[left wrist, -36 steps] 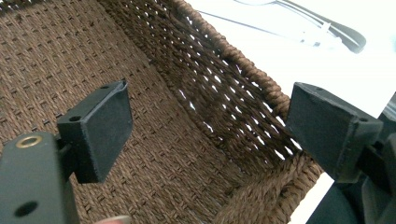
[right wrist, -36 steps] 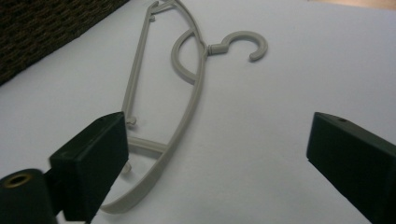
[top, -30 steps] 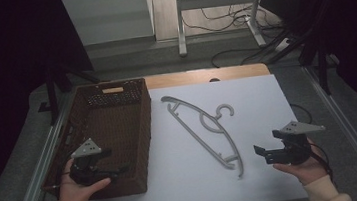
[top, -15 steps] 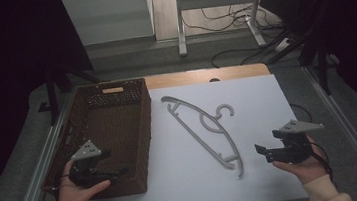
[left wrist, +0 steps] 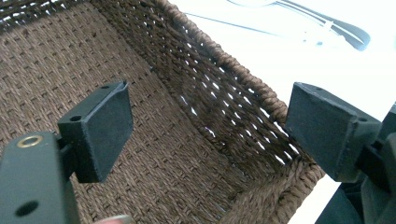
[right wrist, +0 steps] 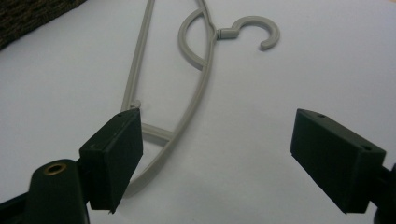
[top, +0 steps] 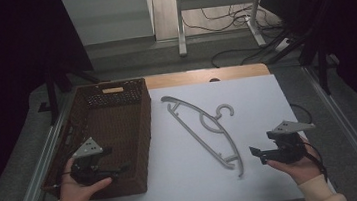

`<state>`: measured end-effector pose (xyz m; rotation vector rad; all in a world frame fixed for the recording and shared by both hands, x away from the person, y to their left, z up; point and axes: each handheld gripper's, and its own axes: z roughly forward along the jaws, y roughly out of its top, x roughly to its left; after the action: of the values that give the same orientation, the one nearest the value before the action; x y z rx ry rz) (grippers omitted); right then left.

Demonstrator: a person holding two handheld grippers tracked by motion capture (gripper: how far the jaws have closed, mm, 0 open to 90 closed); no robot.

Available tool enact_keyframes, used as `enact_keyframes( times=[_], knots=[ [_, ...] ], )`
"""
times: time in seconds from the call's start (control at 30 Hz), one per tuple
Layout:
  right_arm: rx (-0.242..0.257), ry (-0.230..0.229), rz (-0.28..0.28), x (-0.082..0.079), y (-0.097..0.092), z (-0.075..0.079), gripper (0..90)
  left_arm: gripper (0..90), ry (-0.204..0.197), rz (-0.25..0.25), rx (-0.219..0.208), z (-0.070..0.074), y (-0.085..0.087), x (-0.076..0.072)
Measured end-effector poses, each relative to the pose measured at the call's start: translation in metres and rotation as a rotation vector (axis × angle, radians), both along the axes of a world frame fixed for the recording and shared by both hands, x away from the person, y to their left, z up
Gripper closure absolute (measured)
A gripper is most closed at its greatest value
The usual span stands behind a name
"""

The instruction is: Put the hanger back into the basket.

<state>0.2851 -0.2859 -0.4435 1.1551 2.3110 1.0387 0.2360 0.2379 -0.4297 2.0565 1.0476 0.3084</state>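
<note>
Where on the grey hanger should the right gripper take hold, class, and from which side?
Probably the hanger's near curved end, approached from its right by the open right gripper. The hanger lies flat on the white table; that thin arm end is nearest, and the jaws can span it.

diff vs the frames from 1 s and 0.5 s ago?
Little. The left gripper drew slightly back toward the person over the basket's near corner, jaws open and empty. Unchanged: the right gripper, open near the lower end of the hanger, which lies flat on the white table; basket in place.
</note>
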Motion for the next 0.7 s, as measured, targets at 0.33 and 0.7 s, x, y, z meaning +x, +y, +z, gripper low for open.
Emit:
enact_keyframes(
  times=[0.33,0.7],
  knots=[
    [-0.022,0.035,-0.022,0.024,0.026,0.000,20.9,15.4,-0.004,0.003,-0.012,0.002,0.003,-0.001],
    [-0.077,0.073,-0.029,0.048,0.045,-0.008,24.0,15.3,-0.003,0.013,-0.015,0.003,0.004,-0.001]
  ],
)
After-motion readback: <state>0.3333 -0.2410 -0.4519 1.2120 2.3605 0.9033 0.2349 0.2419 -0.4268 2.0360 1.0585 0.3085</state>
